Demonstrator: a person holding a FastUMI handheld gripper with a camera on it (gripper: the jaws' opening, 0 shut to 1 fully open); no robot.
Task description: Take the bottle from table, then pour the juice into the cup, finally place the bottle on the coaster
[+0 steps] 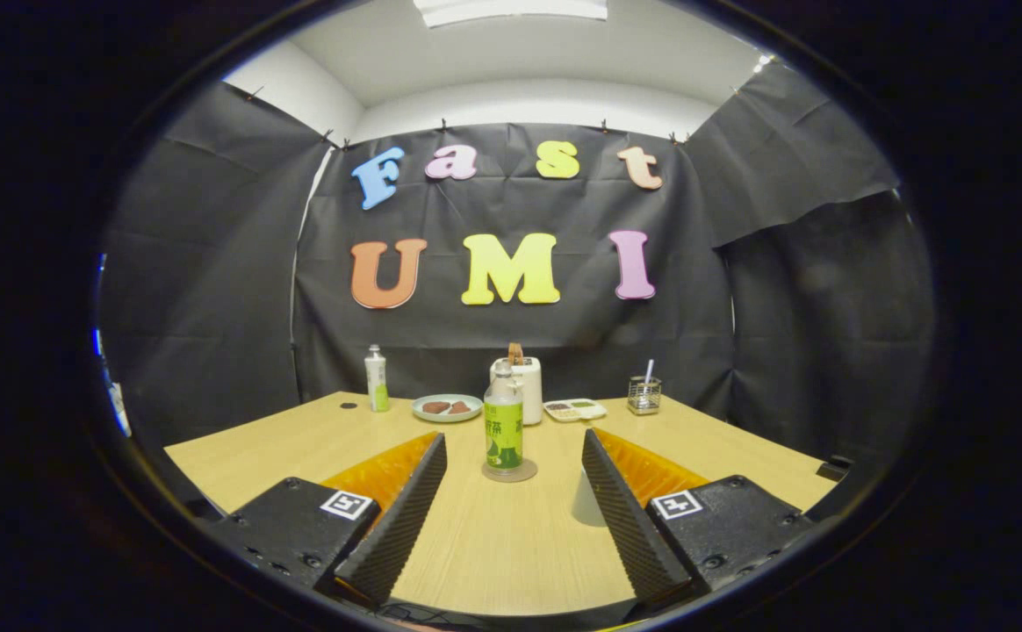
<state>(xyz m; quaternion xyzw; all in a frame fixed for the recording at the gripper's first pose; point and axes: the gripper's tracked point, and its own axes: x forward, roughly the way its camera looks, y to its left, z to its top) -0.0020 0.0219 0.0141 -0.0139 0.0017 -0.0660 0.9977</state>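
Observation:
A green-labelled juice bottle (504, 425) stands upright on a round coaster (509, 473) in the middle of the wooden table (300, 448), just ahead of my fingers. A white cup (587, 500) stands close behind my right finger (629, 518), partly hidden by it. My gripper (514, 448) is open, fingers spread wide, with nothing between them but bare table. The bottle is apart from both fingers.
Along the table's back stand a white and green bottle (377, 379), a plate with food (447, 407), a white toaster (524, 386), a small tray (574, 409) and a wire holder (644, 394). Black cloth walls close in the booth.

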